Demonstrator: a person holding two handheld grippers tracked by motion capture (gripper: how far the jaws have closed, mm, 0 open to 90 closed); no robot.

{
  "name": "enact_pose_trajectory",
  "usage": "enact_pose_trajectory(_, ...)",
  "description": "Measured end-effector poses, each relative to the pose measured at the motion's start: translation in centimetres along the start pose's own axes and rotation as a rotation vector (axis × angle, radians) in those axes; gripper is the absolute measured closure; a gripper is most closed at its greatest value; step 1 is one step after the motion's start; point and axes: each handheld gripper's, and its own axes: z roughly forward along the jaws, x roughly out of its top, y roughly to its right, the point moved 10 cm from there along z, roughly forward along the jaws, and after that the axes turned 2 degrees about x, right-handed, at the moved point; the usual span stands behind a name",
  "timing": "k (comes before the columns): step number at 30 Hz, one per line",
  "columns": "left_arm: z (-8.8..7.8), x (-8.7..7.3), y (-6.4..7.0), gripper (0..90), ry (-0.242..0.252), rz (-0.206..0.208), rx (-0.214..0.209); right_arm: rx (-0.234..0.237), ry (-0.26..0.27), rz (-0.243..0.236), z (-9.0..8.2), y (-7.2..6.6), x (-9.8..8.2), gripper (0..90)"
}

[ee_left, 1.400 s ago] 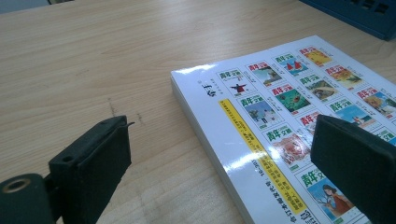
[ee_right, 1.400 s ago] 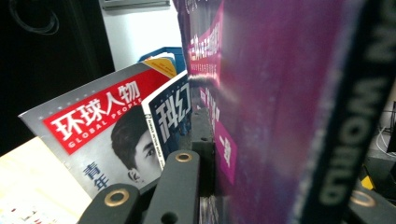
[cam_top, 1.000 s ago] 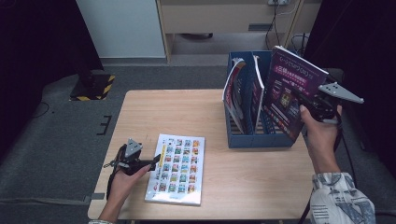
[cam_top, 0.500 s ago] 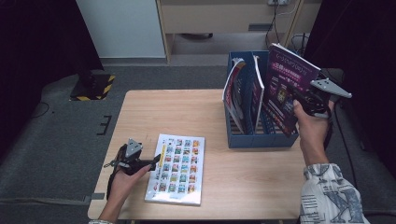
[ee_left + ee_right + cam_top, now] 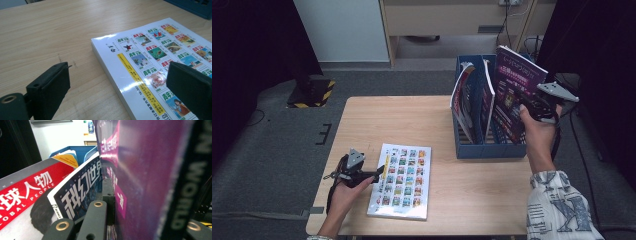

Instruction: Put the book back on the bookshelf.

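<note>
At the left of the high view, the left gripper (image 5: 374, 175) rested low on the worktop (image 5: 412, 120), its jaws apart and clamped on nothing; in the left gripper view (image 5: 117, 82) they straddled the near left edge of the flat booklet (image 5: 401, 180), one jaw over bare wood, the other over the cover. That booklet (image 5: 160, 62), printed with a grid of small pictures, lay face up with its long axis running away from the person, its near end close to the worktop's front edge. Bare wood lay open between it and the blue file rack (image 5: 484, 149), and behind it to the far edge. The rack stood at the worktop's right side, holding two magazines upright and leaning: a red-and-white one (image 5: 462, 102) and a dark one (image 5: 486, 100). Farthest right, the right gripper (image 5: 524, 106) was clamped on one purple magazine (image 5: 514, 92), held above the rack's right compartment, its long axis steeply upright, top tilted away to the right, lower edge dipping toward the rack. In the right gripper view the purple cover (image 5: 150, 177) stood just beside the dark magazine (image 5: 80, 195). Four publications, one rack.
</note>
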Motion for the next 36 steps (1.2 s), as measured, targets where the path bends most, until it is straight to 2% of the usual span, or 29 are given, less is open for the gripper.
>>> enact_pose_trajectory(19, 0.1, -0.1, 0.0, 4.8, -0.002, -0.002, 0.000, -0.009, 0.011, 0.007, 2.2, -0.6, -0.4, 84.3)
enact_pose_trajectory(36, 0.1, -0.1, 0.1, 5.0, -0.004, 0.004, -0.003, -0.027, 0.014, 0.026, 3.3, 0.1, -1.0, 84.3)
